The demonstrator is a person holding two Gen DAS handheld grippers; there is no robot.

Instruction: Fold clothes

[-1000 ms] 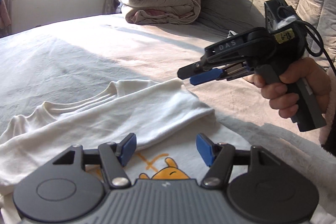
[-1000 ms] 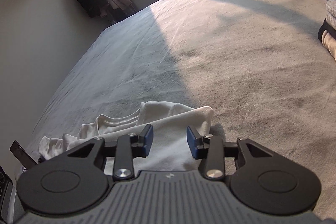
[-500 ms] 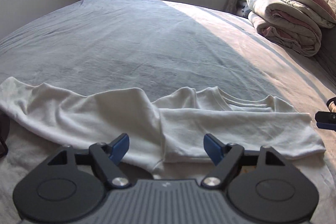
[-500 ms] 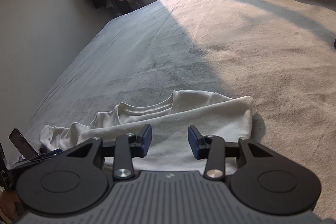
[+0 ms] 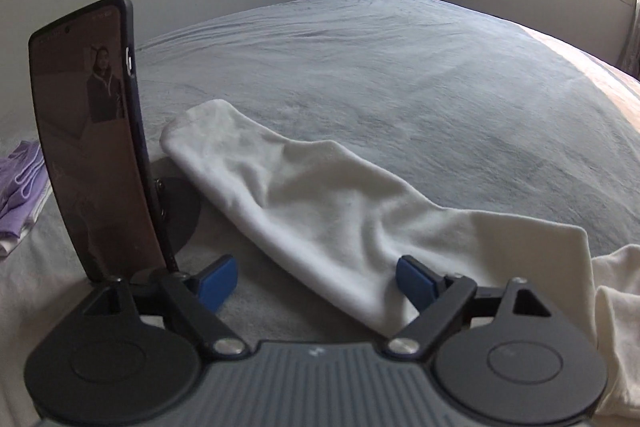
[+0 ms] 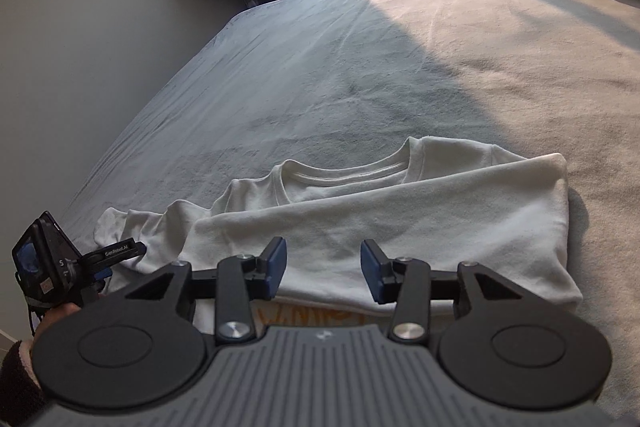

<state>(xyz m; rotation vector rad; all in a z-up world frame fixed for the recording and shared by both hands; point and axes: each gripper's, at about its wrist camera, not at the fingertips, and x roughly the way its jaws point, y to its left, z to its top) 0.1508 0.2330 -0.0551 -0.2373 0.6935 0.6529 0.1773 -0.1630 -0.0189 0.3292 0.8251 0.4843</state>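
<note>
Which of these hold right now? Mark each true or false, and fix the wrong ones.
1. One sleeve of the white shirt lies folded across its chest. True.
2. The left gripper is shut on a sleeve. False: its jaws are opening; the sleeve lies loose on the bed.
3. A phone stands upright near the sleeve's cuff. True.
4. The shirt hangs off the bed's edge. False: it lies flat on the bed.
5. The right gripper holds the collar. False: its jaws are opening, gripping nothing.
</note>
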